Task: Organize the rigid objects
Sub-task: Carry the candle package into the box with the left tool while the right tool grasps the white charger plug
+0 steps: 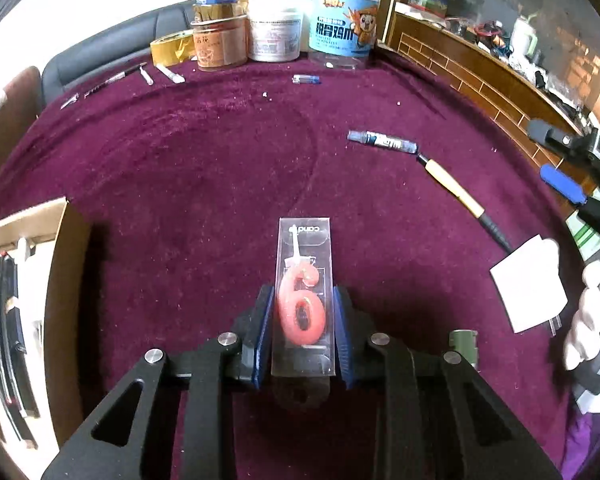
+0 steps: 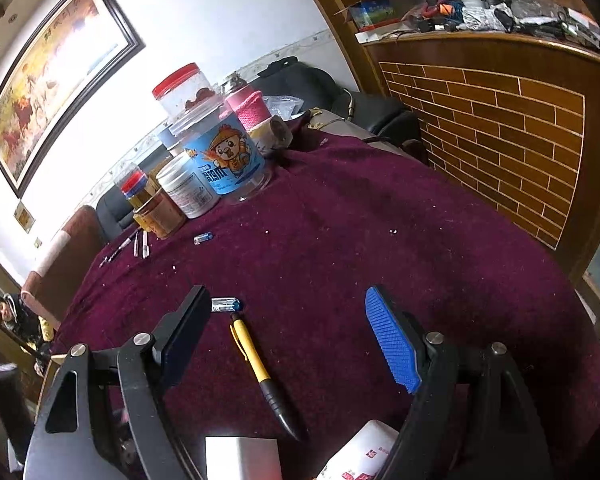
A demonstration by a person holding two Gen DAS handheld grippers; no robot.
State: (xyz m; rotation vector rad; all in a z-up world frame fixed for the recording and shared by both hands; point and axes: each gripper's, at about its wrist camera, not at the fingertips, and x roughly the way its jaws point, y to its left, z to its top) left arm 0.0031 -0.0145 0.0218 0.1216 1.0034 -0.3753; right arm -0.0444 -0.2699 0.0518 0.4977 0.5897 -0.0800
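Left wrist view, left to right: an open cardboard box (image 1: 40, 248) at the left edge; the left gripper (image 1: 302, 336) at lower centre, pinching a clear plastic case holding a pink "6" candle (image 1: 303, 300); bare maroon cloth (image 1: 204, 160) beyond; a yellow-and-black pen (image 1: 458, 190) toward the right edge. Right wrist view: the right gripper (image 2: 284, 340) spread wide over that pen, touching nothing.

Your left gripper (image 1: 303, 330) points steeply down, its blue pads (image 1: 262, 336) pressed on both sides of a clear box (image 1: 304, 300). Your right gripper (image 2: 288, 340) tilts gently down, jaws spread wide with nothing between them.
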